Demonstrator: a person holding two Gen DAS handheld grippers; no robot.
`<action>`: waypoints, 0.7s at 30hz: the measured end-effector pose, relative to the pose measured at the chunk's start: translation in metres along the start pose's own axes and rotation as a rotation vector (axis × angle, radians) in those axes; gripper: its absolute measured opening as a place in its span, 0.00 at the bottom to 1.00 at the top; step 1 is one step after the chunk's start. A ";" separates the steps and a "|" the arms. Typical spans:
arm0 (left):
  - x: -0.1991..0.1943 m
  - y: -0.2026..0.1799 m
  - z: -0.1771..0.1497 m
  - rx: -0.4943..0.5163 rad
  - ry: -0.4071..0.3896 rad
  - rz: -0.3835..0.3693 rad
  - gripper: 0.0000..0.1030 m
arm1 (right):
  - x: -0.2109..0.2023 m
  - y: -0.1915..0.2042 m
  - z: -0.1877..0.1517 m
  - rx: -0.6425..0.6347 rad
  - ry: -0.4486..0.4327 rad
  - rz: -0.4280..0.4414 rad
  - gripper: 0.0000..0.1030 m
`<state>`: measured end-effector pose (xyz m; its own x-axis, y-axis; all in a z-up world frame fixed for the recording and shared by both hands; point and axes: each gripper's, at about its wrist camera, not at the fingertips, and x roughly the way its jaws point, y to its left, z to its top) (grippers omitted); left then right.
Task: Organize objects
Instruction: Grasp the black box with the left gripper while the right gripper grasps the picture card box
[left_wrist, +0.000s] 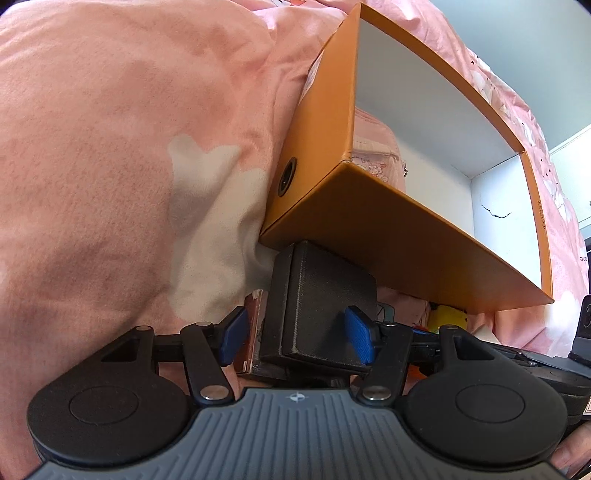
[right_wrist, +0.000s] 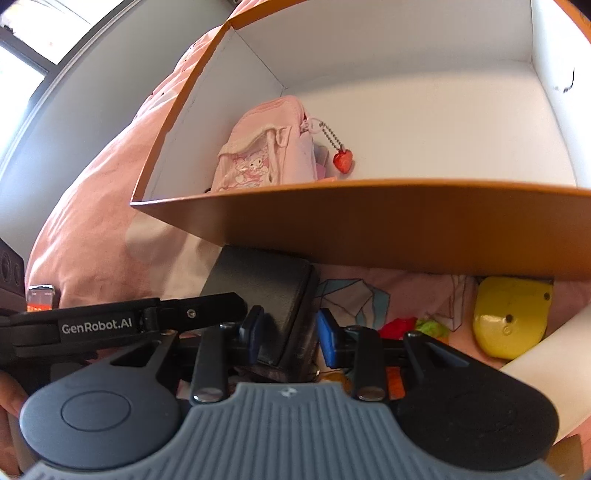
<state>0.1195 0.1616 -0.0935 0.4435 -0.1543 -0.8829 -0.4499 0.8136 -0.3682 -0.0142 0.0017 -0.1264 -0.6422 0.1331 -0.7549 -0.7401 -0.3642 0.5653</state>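
1. The black case (left_wrist: 317, 314) lay on the pink bed cover (left_wrist: 110, 147), just in front of the orange box (left_wrist: 388, 229), and both hand-held grippers were on it. The job, as I judged it, was to lift the case into the box.

2. The left hand-held gripper (left_wrist: 297, 334) stood half open, its blue pads (left_wrist: 232, 334) set to either side of the case. The right pad looked to be touching; the left pad seemed just clear. It needed to close evenly until both pads bore on the case's sides.

3. The right hand-held gripper (right_wrist: 291, 336) was at a similar narrow spread around the case's near end (right_wrist: 284, 317). Whether it truly gripped, I could not tell.

4. The box's near wall (right_wrist: 369, 221) rose right above the case, so the lift had to go straight up and clear that rim before moving forward.

5. Inside the box a pink pouch (right_wrist: 266, 151) with a red heart charm (right_wrist: 342, 160) lay against the left side. The bare floor to its right was the better spot.

6. A yellow item (right_wrist: 511, 317) and small red and green bits (right_wrist: 413, 326) lay on the bed nearby, well clear of the lift.

7. The soft bedding gave poor support, so a slow, level lift suited best.
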 end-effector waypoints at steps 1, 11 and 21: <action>-0.001 0.001 0.000 -0.006 0.000 0.000 0.68 | 0.001 0.000 0.000 0.009 0.004 0.014 0.33; -0.003 0.006 -0.002 -0.036 0.002 0.030 0.79 | 0.020 -0.002 -0.007 0.115 0.060 0.193 0.30; 0.003 0.011 -0.004 -0.080 0.010 -0.044 0.62 | 0.013 0.000 -0.007 0.094 0.046 0.125 0.32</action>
<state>0.1126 0.1673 -0.1014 0.4568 -0.1949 -0.8680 -0.4908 0.7585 -0.4287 -0.0212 -0.0034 -0.1380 -0.7222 0.0491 -0.6899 -0.6718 -0.2868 0.6829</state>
